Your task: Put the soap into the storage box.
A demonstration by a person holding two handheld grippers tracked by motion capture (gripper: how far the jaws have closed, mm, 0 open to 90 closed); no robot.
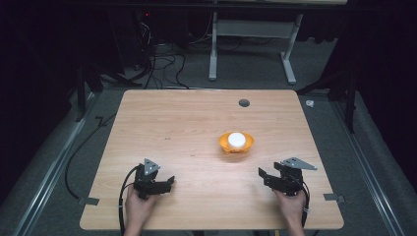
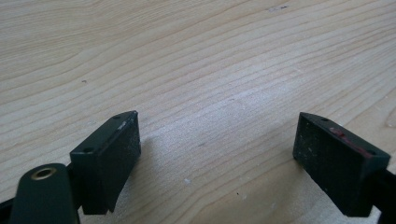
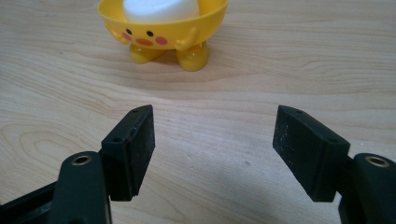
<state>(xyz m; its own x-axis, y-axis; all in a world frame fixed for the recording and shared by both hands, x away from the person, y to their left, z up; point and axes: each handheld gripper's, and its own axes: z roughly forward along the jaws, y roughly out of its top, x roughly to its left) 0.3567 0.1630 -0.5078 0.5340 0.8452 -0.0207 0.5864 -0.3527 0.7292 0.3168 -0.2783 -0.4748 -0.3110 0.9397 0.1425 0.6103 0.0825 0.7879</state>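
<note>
A yellow chick-shaped cup (image 1: 236,143) with a white egg-like ball (image 1: 236,139) in it stands on the wooden table (image 1: 196,123), right of centre. In the right gripper view the cup (image 3: 163,35) faces me, with its painted face and two small feet, the white ball (image 3: 159,8) in its bowl. My right gripper (image 1: 268,177) rests near the front right, open and empty, a short way from the cup; its jaws (image 3: 213,140) stand wide apart. My left gripper (image 1: 164,183) sits at the front left, open and empty, over bare wood (image 2: 217,140).
A round grey grommet (image 1: 244,103) is set in the table's far edge. Beyond the table are a white desk frame (image 1: 251,44) and floor cables (image 1: 162,64). Tape tabs (image 1: 88,200) mark the front corners.
</note>
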